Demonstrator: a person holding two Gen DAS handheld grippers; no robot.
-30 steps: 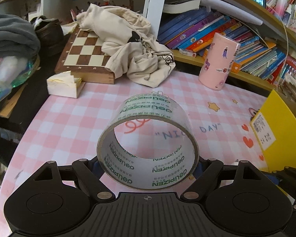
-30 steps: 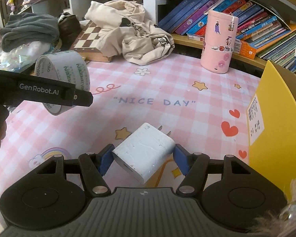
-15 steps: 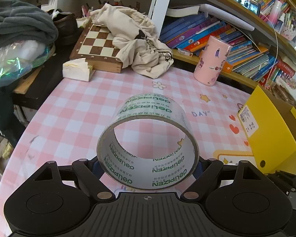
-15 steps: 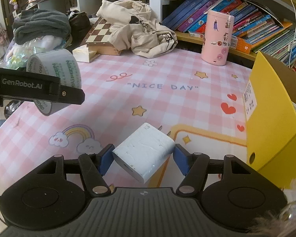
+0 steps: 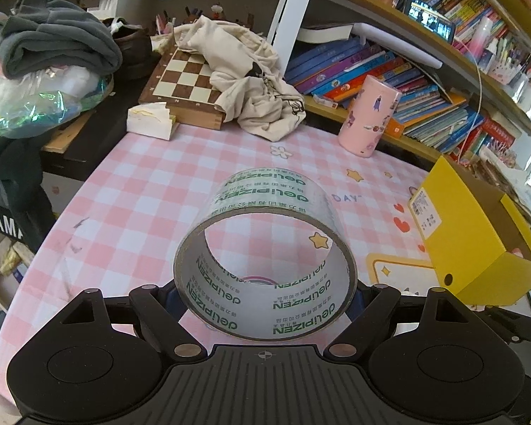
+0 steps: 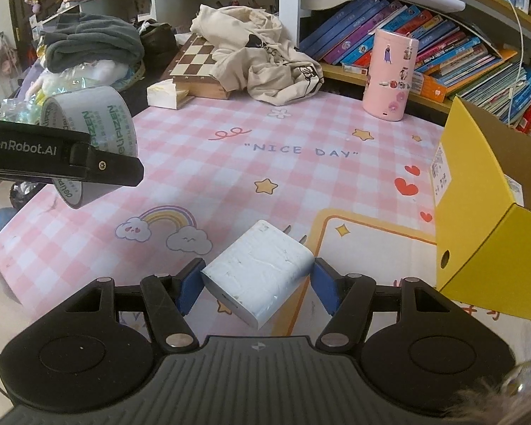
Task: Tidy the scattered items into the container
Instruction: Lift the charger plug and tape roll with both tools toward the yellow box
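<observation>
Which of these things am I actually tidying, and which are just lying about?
Job:
- tape roll, in left gripper
- white charger, in right gripper
- yellow box, the container

Lying about:
- pink cylinder
- chessboard
- beige cloth
- books
- grey clothes

Tape rolls: one, a clear printed tape roll [image 5: 265, 248].
Chargers: one, a white charger [image 6: 256, 272].
Boxes: one, a yellow box [image 6: 478, 219].
Pink cylinders: one, a stickered pink cylinder [image 6: 389, 78].
Chessboards: one, a wooden chessboard [image 5: 184, 85].
Cloth heaps: two, one beige cloth [image 5: 251, 85] and one grey cloth [image 5: 56, 46].
Grippers: two, the left gripper [image 5: 265, 299] and the right gripper [image 6: 256, 283].
</observation>
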